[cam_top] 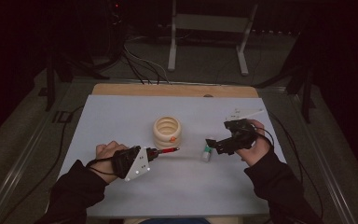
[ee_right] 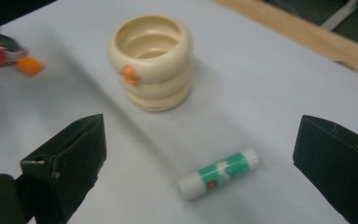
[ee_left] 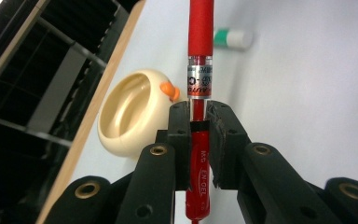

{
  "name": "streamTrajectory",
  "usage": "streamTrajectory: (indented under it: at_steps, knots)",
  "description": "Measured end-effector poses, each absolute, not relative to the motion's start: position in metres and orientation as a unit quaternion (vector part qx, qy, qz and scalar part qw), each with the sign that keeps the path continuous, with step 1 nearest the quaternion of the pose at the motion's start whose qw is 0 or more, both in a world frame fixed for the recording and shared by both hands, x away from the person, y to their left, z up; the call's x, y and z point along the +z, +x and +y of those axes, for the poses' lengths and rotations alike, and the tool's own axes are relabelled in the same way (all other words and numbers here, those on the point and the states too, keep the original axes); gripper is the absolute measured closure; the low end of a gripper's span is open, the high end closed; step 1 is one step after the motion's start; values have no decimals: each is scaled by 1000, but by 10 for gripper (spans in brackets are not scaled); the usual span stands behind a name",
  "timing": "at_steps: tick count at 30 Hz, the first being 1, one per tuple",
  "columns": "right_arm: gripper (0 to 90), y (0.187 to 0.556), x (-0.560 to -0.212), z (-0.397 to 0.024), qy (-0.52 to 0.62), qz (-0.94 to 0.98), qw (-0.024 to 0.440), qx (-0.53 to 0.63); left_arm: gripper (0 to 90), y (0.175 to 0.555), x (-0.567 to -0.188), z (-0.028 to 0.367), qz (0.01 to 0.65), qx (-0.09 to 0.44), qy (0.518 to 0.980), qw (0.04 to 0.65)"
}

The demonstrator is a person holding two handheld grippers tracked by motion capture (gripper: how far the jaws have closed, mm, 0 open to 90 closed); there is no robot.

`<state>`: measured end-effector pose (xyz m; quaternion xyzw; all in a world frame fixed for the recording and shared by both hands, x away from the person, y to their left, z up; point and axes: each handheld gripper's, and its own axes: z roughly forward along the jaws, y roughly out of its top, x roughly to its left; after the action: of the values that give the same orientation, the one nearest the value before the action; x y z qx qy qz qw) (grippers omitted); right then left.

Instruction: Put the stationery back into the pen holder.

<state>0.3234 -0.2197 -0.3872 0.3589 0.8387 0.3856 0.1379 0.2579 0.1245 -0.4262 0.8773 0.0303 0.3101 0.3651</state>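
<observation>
On a pale grey table mat (cam_top: 121,116), the left gripper (cam_top: 154,152) clamps a red gel pen (ee_left: 199,70) by its barrel, tip pointing right toward a cream ring-shaped pen holder (cam_top: 167,132) with a small orange beak that stands mid-table, probably so the pen can be dropped into its open top. The right gripper (cam_top: 218,144), at the right, has its jaws spread wide and empty just above a green-and-white glue stick (ee_right: 219,173) lying on its side near the holder, apparently ready to grasp it.
</observation>
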Motion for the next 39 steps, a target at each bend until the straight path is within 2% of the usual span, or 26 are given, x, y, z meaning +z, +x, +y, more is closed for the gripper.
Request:
streamTrajectory:
  at_steps: [4,13,39]
  knots:
    - [18,319,-395,-234,371,815,166,412,808,264,-419,129,59,281,867,408]
    - [18,310,-423,-255,385,791,173,443,808,281,-407,136,109,235,833,489]
    - [21,284,-472,-283,412,732,224,494,808,321,-396,137,226,185,732,615]
